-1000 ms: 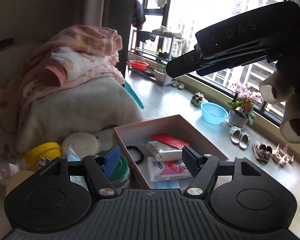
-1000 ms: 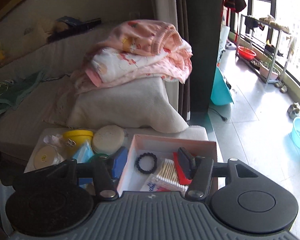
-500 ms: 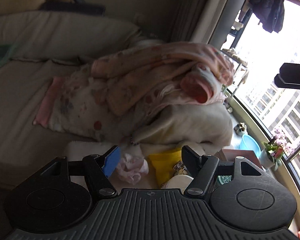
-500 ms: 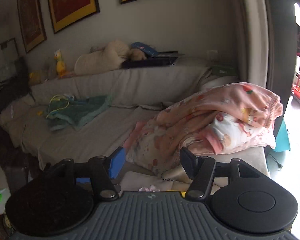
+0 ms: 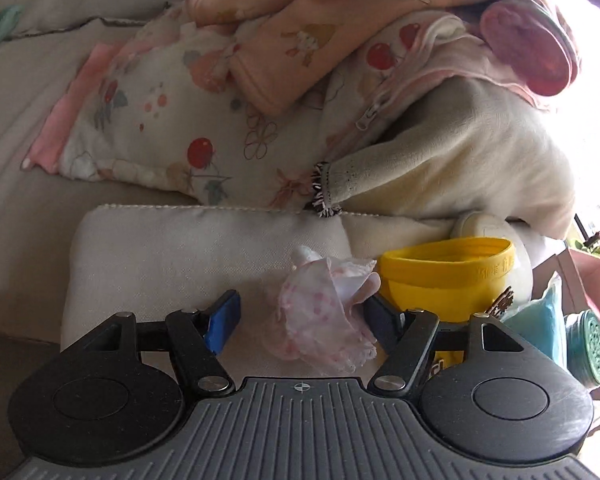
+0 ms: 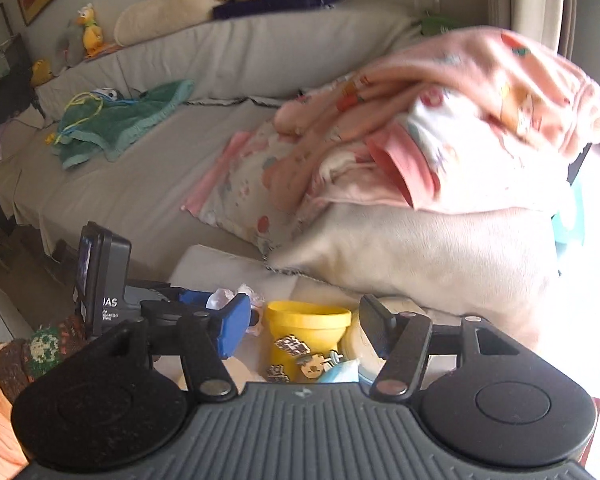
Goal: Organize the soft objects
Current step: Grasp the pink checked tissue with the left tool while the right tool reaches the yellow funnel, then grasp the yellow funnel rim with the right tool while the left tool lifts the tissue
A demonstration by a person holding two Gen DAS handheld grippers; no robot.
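A small crumpled pink-spotted cloth (image 5: 320, 312) lies on a white cushioned surface (image 5: 172, 248). My left gripper (image 5: 300, 316) is open, its jaws on either side of the cloth and not closed on it. In the right wrist view the left gripper (image 6: 216, 304) sits at the lower left with the cloth (image 6: 228, 294) partly hidden between its fingers. My right gripper (image 6: 300, 328) is open and empty, above a yellow tub (image 6: 308, 332). A pile of pink printed blankets (image 6: 440, 120) rests on a cream pillow (image 6: 420, 248).
The yellow tub (image 5: 444, 276) stands right of the cloth, with a blue pack (image 5: 536, 328) and a green-lidded jar (image 5: 588, 348) beside it. A pink box's edge (image 5: 592, 276) is at far right. A green towel (image 6: 116, 120) lies on the grey sofa (image 6: 140, 184).
Both grippers have swung from the box and window side towards the sofa and dropped lower. The left gripper now straddles the pink-spotted cloth. The right gripper is now over the yellow tub.
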